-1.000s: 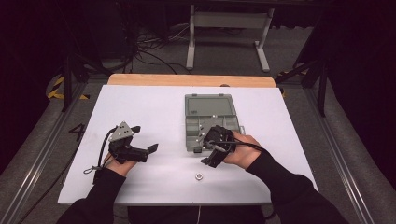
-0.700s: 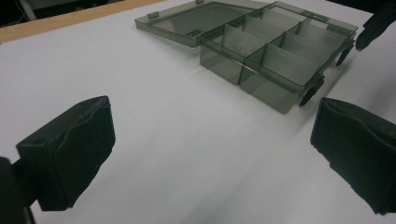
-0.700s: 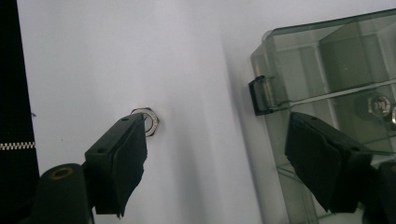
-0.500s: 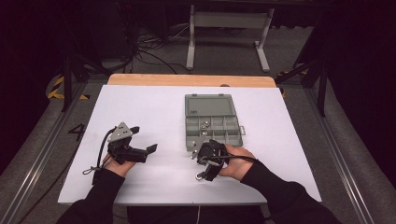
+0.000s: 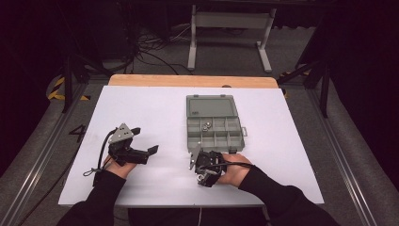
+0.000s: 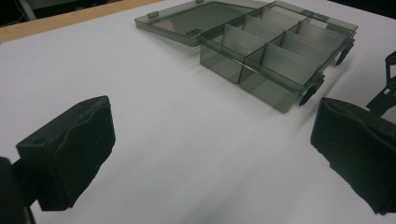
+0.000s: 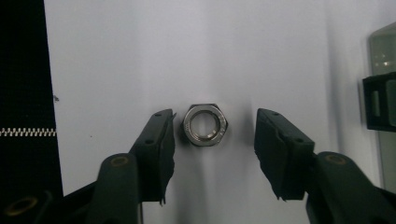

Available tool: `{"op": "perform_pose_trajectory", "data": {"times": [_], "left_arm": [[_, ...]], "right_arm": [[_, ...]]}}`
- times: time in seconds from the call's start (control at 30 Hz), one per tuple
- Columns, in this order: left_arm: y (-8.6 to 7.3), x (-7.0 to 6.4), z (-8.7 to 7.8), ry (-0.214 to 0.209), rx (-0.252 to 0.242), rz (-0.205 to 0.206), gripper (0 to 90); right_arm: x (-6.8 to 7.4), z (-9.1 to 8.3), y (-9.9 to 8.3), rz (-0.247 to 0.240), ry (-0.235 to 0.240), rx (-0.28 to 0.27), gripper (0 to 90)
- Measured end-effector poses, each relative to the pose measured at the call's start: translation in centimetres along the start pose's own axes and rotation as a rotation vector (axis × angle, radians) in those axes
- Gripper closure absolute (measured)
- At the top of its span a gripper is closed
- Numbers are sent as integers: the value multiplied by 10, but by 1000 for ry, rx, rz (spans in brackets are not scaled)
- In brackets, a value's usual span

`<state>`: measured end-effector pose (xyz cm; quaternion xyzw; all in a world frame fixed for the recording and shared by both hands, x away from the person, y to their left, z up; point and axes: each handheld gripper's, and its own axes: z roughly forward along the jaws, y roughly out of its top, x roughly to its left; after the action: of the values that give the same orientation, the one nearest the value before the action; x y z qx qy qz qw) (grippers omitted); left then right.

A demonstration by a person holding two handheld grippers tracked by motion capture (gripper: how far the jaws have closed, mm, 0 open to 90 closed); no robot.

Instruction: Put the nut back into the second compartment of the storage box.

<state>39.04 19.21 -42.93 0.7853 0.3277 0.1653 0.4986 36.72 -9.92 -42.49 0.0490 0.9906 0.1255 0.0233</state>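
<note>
1. My left gripper [image 5: 141, 153] rested low at my left, jaws spread wide, pointing to my right; my left hand [image 5: 115, 165] gripped it from behind.
2. My right gripper [image 5: 203, 176] pointed down, jaws parted; my right hand [image 5: 234, 170] held it, forearm angled inward.

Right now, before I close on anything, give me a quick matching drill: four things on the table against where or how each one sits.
Things:
1. hex nut
2. right gripper
3. left gripper
4. compartment box

States:
A. lid folded flat open, two small metal parts in one cell
B. jaws wide, nothing between them, off to the box's left
C. flat on the white table, hole up
D. jaws open either side of the nut

Pairs: 1-C, 2-D, 3-B, 4-A
</note>
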Motion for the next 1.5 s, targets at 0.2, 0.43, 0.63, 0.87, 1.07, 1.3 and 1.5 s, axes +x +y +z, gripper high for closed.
{"op": "perform_pose_trajectory", "data": {"times": [0.2,0.43,0.63,0.87,1.07,1.3,1.5], "left_arm": [[0,0,0,-1,1,1,7],[0,0,0,1,1,1,7],[0,0,0,3,1,0,7],[0,0,0,2,1,1,7],[0,0,0,2,1,-1,7],[0,0,0,1,-4,-1,8],[0,1,-1,-1,-8,-5,8]], "right_arm": [[0,0,3,-7,19,-3,650],[0,0,6,-8,30,6,676],[-1,-3,6,2,29,-2,676],[-5,-20,10,-5,16,-29,676],[-11,-39,14,-8,-7,-48,676],[-23,-60,19,8,-34,-79,676],[-34,-72,22,22,-52,-97,676]]}}
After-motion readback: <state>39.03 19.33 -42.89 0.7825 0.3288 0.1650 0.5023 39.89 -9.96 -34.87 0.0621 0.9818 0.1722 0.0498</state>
